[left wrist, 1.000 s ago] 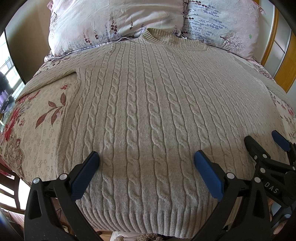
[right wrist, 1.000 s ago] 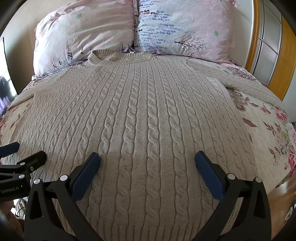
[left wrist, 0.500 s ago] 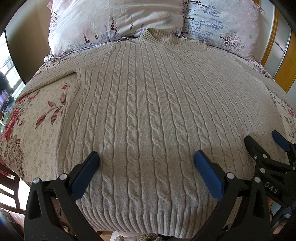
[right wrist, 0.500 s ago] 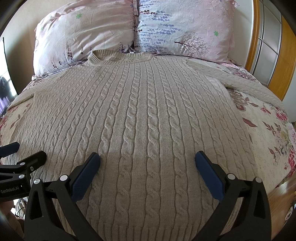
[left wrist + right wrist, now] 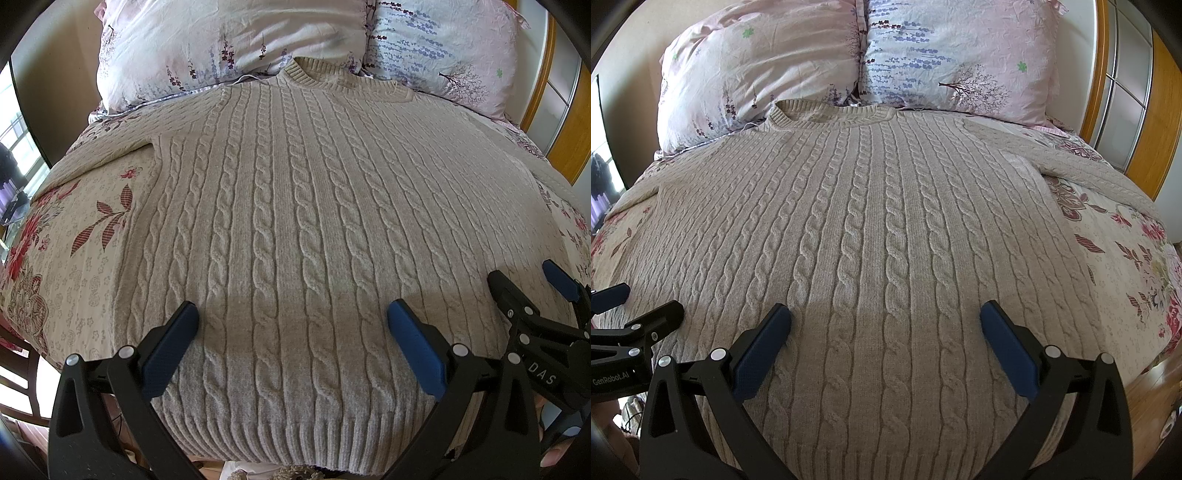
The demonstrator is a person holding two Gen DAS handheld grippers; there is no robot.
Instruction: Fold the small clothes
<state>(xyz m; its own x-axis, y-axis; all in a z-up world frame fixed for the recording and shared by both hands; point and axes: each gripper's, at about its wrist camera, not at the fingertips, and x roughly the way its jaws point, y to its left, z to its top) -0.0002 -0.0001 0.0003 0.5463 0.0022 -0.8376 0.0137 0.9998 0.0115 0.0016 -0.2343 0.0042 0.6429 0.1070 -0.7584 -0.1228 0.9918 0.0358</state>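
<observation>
Floral bedding [image 5: 74, 258] carries our cable-knit sweater [image 5: 295, 221], spread flat, collar by the pillows [image 5: 942, 55]. Left tongs [image 5: 291, 328] and right tongs [image 5: 884, 326] hover wide, empty. We judge it thick, soft, floppy; best pinched at the hem corners.

Bright, even daylight from a window [image 5: 14, 155] at left; soft shadow band across the sweater [image 5: 295, 229]; sharp focus; strong fisheye bending with black corners.

You are working in a home bedroom: a bed with a floral bedspread [image 5: 66, 258] is filling the view, and two flowered pillows [image 5: 953, 55] are leaning at its head. What is probably a wooden-framed sliding wardrobe door [image 5: 1137, 92] is standing at the right edge.
</observation>
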